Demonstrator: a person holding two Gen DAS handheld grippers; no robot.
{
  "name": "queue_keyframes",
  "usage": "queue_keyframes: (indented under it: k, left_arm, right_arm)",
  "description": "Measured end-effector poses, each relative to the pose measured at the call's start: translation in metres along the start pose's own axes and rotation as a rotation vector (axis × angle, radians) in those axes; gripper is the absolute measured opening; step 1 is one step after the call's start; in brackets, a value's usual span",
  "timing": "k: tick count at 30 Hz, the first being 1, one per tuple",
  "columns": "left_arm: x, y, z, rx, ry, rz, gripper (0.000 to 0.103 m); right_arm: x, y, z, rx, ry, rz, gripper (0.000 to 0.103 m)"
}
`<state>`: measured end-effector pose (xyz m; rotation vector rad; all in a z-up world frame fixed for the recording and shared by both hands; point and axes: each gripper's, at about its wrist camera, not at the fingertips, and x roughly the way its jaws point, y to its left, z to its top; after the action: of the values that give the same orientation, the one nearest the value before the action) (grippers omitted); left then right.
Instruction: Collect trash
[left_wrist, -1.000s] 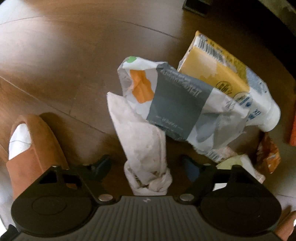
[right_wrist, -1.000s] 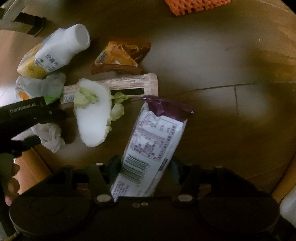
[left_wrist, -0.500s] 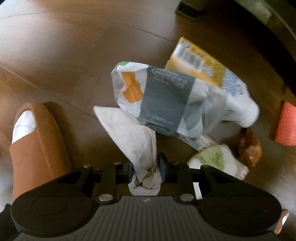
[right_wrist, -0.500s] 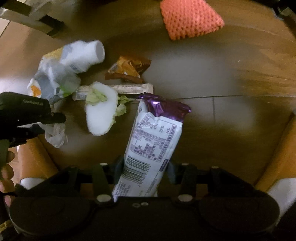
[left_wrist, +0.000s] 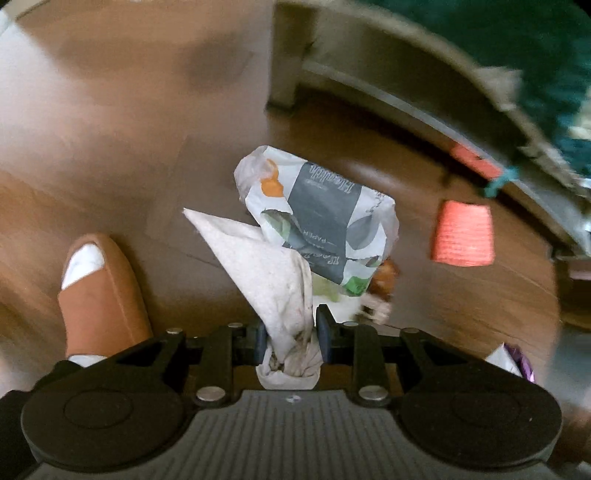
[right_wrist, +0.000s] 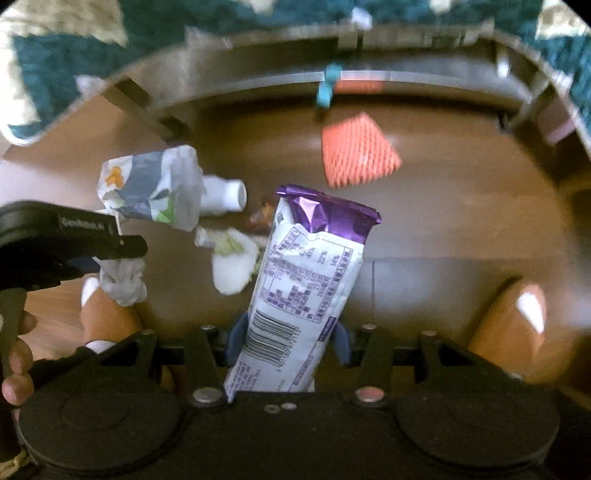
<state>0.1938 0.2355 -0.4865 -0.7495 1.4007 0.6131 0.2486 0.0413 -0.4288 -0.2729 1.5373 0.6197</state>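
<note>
Two grippers: both clamped on trash.
Left gripper (left_wrist: 289, 338): pinches crumpled white tissue (left_wrist: 269, 273).
Right gripper (right_wrist: 286, 341): grips purple-and-white snack wrapper (right_wrist: 306, 284).
Right view only: white plastic bottle (right_wrist: 223, 195) on brown wooden floor (right_wrist: 443, 229).

Lower end of the white napkin (left_wrist: 273, 280) is pinched out of sight between the left gripper (left_wrist: 290, 338) fingers. The printed paper wrapper (left_wrist: 321, 221) covers most of the litter behind it. Purple snack packet (left_wrist: 511, 360) is cut off at the gripper body. Background furniture is motion-blurred.
</note>
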Motion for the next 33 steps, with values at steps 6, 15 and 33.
queue_keyframes:
  k: [6,15,33]
  left_arm:
    - [-0.056,-0.01,-0.016,0.068,-0.063,-0.033,0.026]
    - [-0.114,-0.013,-0.042,0.146,-0.146,-0.208,0.026]
    - [-0.166,-0.049,-0.08,0.329,-0.187,-0.318,0.02]
  right_arm:
    - [-0.054,-0.009,-0.011,-0.01,-0.087,-0.008,0.046]
    - [-0.12,-0.019,-0.033,-0.048,-0.255,0.092,0.047]
    - [-0.125,-0.011,-0.005,-0.186,-0.401,0.108,0.046]
